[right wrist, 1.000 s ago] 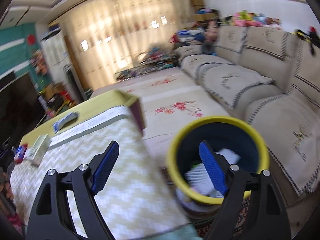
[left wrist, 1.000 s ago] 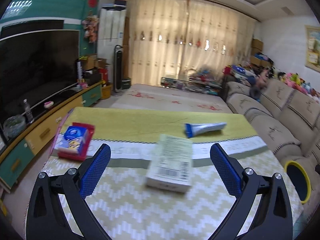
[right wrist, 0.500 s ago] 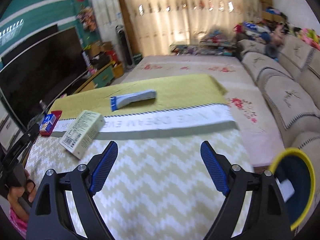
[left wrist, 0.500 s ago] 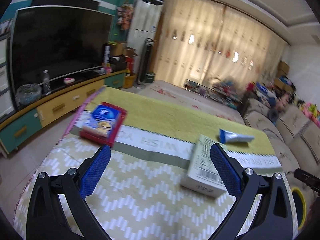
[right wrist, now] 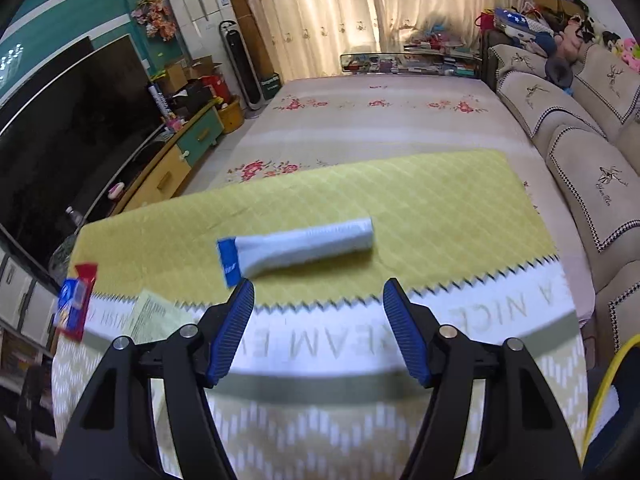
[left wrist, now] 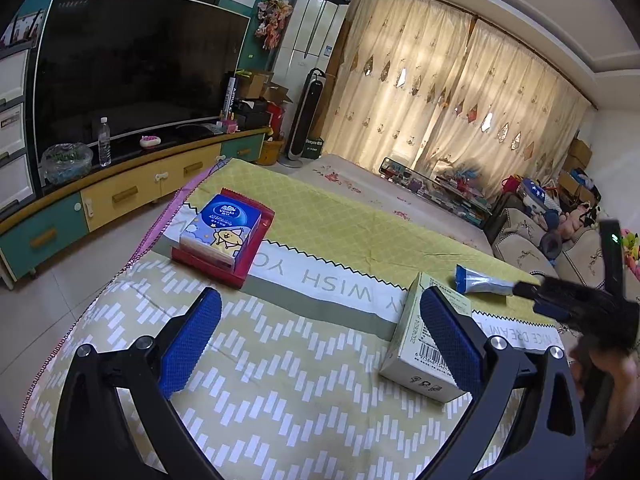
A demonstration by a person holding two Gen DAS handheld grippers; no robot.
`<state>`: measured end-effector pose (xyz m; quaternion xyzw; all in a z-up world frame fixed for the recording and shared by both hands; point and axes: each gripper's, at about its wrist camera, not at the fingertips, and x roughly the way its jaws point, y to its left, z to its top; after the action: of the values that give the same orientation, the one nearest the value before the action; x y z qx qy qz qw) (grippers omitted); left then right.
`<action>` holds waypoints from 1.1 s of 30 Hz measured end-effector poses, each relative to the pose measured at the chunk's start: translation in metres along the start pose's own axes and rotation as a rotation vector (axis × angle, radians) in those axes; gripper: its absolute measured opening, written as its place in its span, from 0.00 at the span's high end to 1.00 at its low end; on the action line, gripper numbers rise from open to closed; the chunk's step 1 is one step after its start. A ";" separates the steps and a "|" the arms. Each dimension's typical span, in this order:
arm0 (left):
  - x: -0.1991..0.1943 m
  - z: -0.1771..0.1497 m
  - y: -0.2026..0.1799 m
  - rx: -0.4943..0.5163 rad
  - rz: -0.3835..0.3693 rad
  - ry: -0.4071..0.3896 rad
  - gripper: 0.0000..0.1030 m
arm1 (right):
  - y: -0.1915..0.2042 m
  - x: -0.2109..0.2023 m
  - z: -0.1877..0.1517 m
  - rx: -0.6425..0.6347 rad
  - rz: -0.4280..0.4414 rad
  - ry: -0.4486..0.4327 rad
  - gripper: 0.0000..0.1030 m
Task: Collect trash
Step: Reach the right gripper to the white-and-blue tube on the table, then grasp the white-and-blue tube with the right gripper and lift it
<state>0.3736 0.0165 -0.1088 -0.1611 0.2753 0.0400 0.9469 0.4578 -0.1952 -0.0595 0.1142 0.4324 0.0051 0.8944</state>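
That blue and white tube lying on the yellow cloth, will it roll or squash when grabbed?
The tube looks soft and partly flattened at its blue crimped end, so it probably dents. Its rounder end might roll slightly. It likely weighs little.

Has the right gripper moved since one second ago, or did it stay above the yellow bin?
Yes. The right gripper has swung from above the yellow bin to the table, and now faces the tube; the bin sits at the right edge.

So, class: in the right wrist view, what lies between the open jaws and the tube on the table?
Nothing but tablecloth: the stretch from the right gripper to the tube is bare, as the right wrist view shows.
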 end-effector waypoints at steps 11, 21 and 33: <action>0.006 -0.005 -0.001 -0.016 -0.011 0.029 0.05 | -0.005 0.030 0.044 -0.107 -0.012 0.016 0.37; 0.010 -0.007 -0.004 -0.002 0.003 0.034 0.05 | -0.001 0.073 0.054 -0.067 0.081 0.138 0.37; 0.010 -0.008 -0.006 0.001 -0.005 0.039 0.05 | -0.005 0.023 -0.004 -0.159 0.160 0.250 0.37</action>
<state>0.3786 0.0083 -0.1187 -0.1620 0.2935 0.0343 0.9415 0.4687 -0.1963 -0.0812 0.0757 0.5279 0.1248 0.8367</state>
